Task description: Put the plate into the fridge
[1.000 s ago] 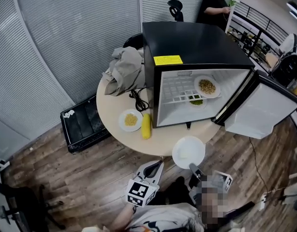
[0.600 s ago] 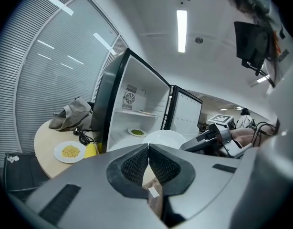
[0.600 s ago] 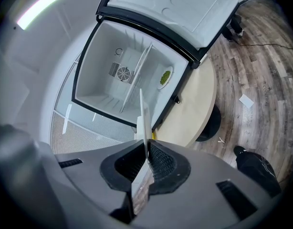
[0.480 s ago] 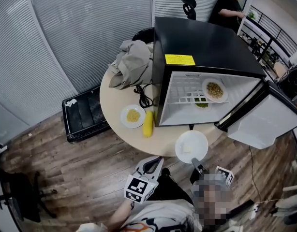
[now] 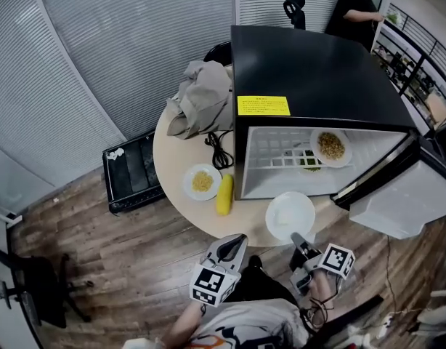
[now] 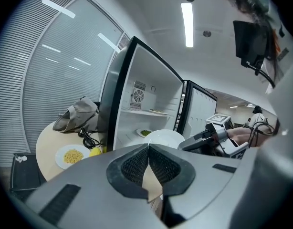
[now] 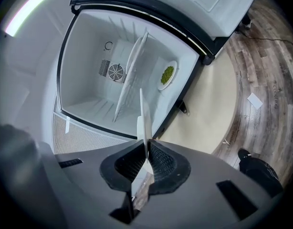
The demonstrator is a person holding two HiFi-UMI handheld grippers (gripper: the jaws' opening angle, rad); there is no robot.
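Gripping tool: the right gripper (image 5: pixel 296 241) has its jaws pinched on the near rim of the white plate (image 5: pixel 290 215); the right gripper view shows the rim edge-on between the pads.
Plate position: held in the air at 12 o'clock from the right gripper, over the near edge of the round table (image 5: pixel 176 158), just in front of the fridge opening and outside it.
Plate contents: empty and white.
Left gripper (image 5: pixel 236 240): jaws drawn together at the tips with nothing between them; it sits at 9 o'clock from the right gripper, pointing toward the table.
Fridge (image 5: pixel 310 71): a black cabinet on the table, at 1 o'clock from the centre of the head view, with a white inside and a yellow label (image 5: pixel 263 105) on the front edge of its top.
Fridge door (image 5: pixel 404 202): swung open toward 4 o'clock of the cabinet.
Inside the fridge: a plate of yellowish food (image 5: pixel 330 146) on the wire shelf; a plate of green food (image 5: pixel 308 163) below it.
On the table: a small plate of yellow food (image 5: pixel 202 182) at 9 o'clock from the fridge opening, a corn cob (image 5: pixel 224 193) just beside it, a black cable (image 5: pixel 219 150) and a grey cloth (image 5: pixel 201 97) at 11 o'clock.
Floor: a black crate (image 5: pixel 132 173) at 9 o'clock from the table.
Background: a person in black (image 5: pixel 357 9) at 12 o'clock, behind the fridge.
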